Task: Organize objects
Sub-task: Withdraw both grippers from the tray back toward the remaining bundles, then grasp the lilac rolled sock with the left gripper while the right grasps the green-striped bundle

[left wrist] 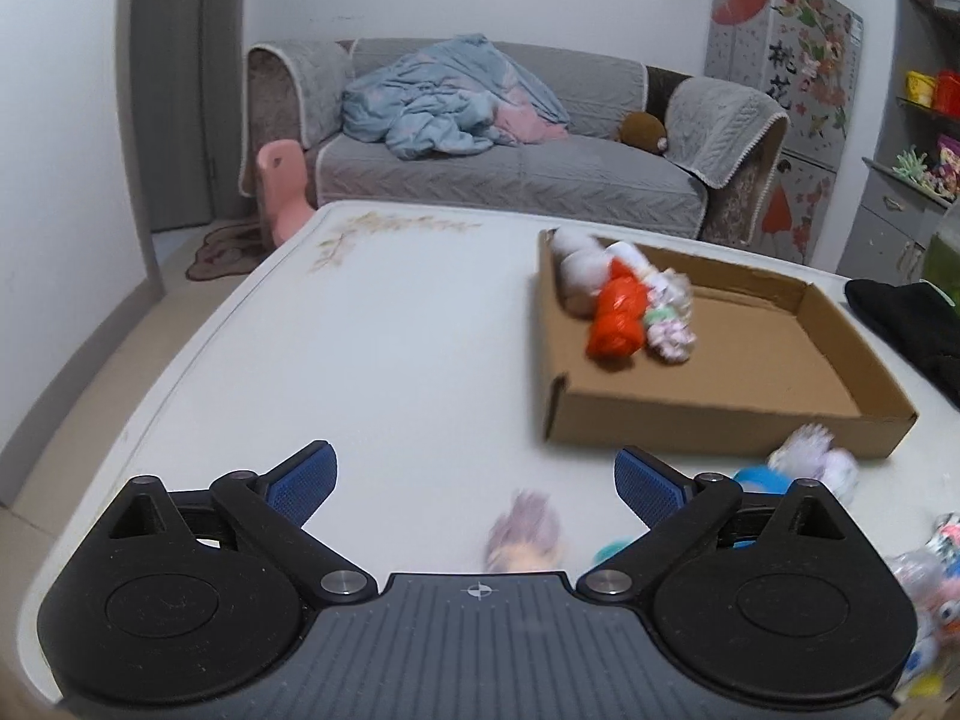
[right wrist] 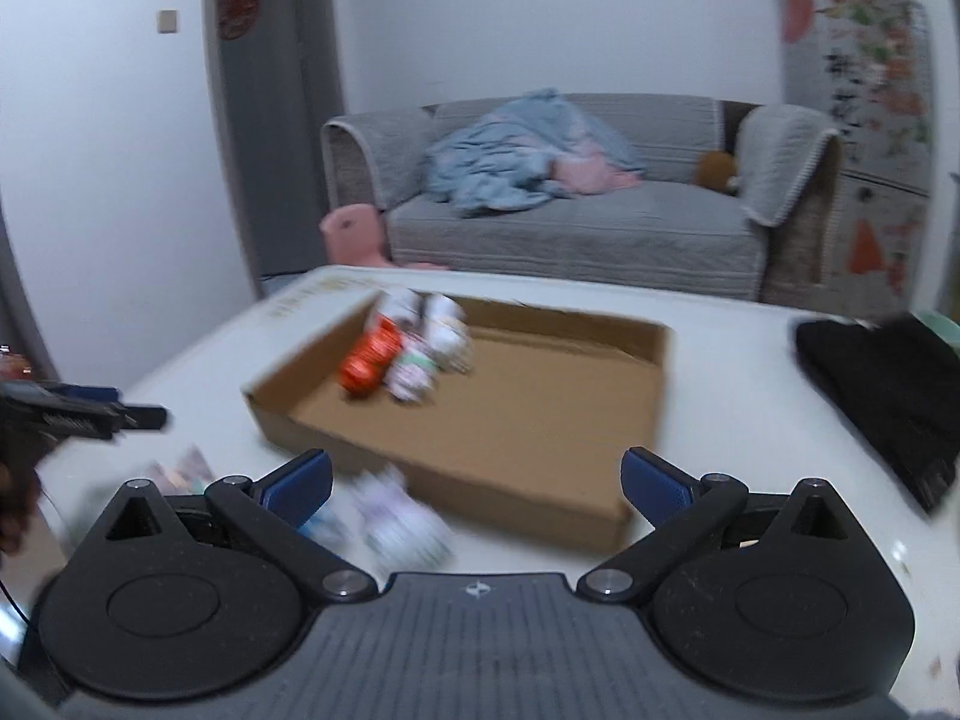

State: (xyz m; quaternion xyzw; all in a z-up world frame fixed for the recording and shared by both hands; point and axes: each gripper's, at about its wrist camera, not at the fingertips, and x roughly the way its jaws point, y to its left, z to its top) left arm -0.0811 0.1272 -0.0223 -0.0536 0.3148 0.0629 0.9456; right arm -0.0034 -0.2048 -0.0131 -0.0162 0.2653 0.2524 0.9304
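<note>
Here the cardboard tray [left wrist: 720, 414] sits on the white counter [left wrist: 390, 348], and everything else is placed against it. Inside the tray, packed into its far left corner, lie a few small bundles: an orange one [left wrist: 618, 318], a white one [left wrist: 579, 276] just behind it, and a pale floral one [left wrist: 672, 318] touching the orange one's right side. The rest of the tray floor is bare brown card.

The left gripper [left wrist: 475, 480] hangs over the counter to the near left of the tray, jaws spread wide with nothing between the blue pads [left wrist: 303, 483]. Just below it, near the tray's front wall, a small purple-haired toy [left wrist: 525, 540] lies blurred on the counter. More small toys sit by the tray's near right corner: a blue one [left wrist: 762, 480] and a pale lilac one [left wrist: 813, 456], both too blurred to tell apart well.

The right gripper [right wrist: 475, 483] is at the tray's near edge, also fully released and empty, its pads [right wrist: 657, 489] set to either side of the tray's front wall. A blurred pale toy [right wrist: 402, 522] lies just outside the tray's near left corner. A black cloth [right wrist: 882, 396] rests on the counter to the right of the tray. Beyond the tray's far side stands a grey sofa [right wrist: 576, 234] with a blue blanket [right wrist: 516, 156] heaped on it.
</note>
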